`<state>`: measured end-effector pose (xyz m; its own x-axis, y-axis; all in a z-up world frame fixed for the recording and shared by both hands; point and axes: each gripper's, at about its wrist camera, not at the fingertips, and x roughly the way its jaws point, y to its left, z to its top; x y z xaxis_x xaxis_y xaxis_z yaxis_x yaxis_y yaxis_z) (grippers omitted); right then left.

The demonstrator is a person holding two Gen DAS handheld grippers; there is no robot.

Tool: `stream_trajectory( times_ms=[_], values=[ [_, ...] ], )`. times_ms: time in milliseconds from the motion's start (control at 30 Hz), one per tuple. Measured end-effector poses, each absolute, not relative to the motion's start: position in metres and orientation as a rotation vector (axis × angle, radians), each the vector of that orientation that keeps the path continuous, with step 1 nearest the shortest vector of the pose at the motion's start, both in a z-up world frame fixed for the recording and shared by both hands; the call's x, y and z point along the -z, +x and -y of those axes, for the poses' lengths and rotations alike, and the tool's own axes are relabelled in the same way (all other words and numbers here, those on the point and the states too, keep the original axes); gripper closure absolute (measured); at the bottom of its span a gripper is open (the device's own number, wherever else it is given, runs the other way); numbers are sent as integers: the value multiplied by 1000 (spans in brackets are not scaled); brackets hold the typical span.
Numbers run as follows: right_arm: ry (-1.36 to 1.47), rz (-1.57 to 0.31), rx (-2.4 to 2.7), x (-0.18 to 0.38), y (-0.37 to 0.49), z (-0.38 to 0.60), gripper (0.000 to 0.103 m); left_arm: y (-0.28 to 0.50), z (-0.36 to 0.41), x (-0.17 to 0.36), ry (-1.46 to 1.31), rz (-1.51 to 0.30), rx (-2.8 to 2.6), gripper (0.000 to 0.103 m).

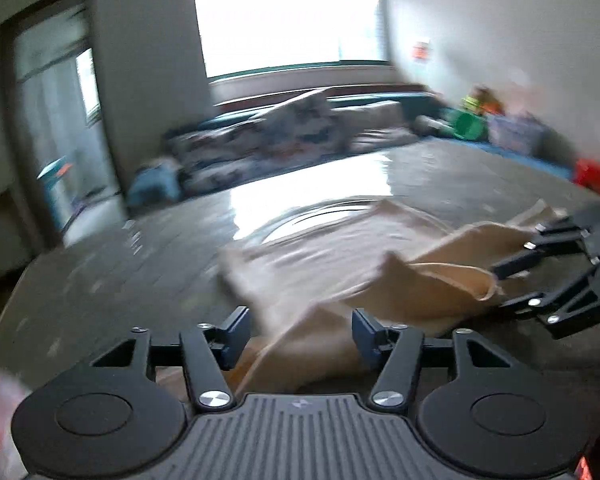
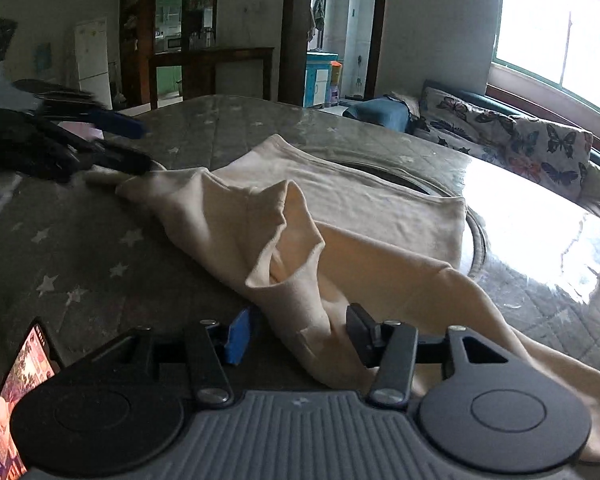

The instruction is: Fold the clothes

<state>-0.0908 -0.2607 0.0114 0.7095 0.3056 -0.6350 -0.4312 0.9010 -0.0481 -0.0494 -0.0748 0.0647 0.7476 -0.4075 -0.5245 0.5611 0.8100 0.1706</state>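
Note:
A cream garment [image 2: 340, 208] lies crumpled and partly spread on the grey star-patterned table [image 2: 80, 248]. It also shows in the left wrist view [image 1: 340, 248], blurred. My left gripper [image 1: 299, 334] is open, its jaws on either side of a fold of the cloth. In the right wrist view the left gripper [image 2: 116, 140] sits at the garment's far left corner. My right gripper [image 2: 298, 336] is open with a ridge of the cloth lying between its jaws. It also appears in the left wrist view [image 1: 508, 284] at the garment's right end.
A glass turntable [image 2: 476, 232] lies under the garment on the table. A lit phone [image 2: 16, 396] stands at the near left. A butterfly-print sofa [image 2: 508, 140] runs under the window. A dark cabinet [image 2: 212, 68] and doorways stand beyond.

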Motion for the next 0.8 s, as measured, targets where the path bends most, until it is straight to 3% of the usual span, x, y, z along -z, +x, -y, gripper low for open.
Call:
stream_trajectory(
  times_ms=[133, 367, 400, 467, 567, 800],
  values=[
    [-180, -669, -406, -9, -86, 260, 56, -26, 111, -51, 414, -503, 634, 43],
    [-153, -671, -404, -7, -83, 265, 77, 2, 129, -32, 449, -565, 705, 45],
    [-151, -667, -403, -8, -83, 265, 81, 3, 129, -31, 441, -573, 714, 49],
    [-146, -655, -408, -10, -84, 267, 87, 3, 128, -29, 428, -585, 735, 82],
    [-139, -634, -418, -16, -89, 269, 90, -3, 121, -33, 419, -568, 743, 95],
    [-158, -573, -484, -37, -118, 276, 91, -45, 86, -63, 327, -453, 816, 96]
  ],
)
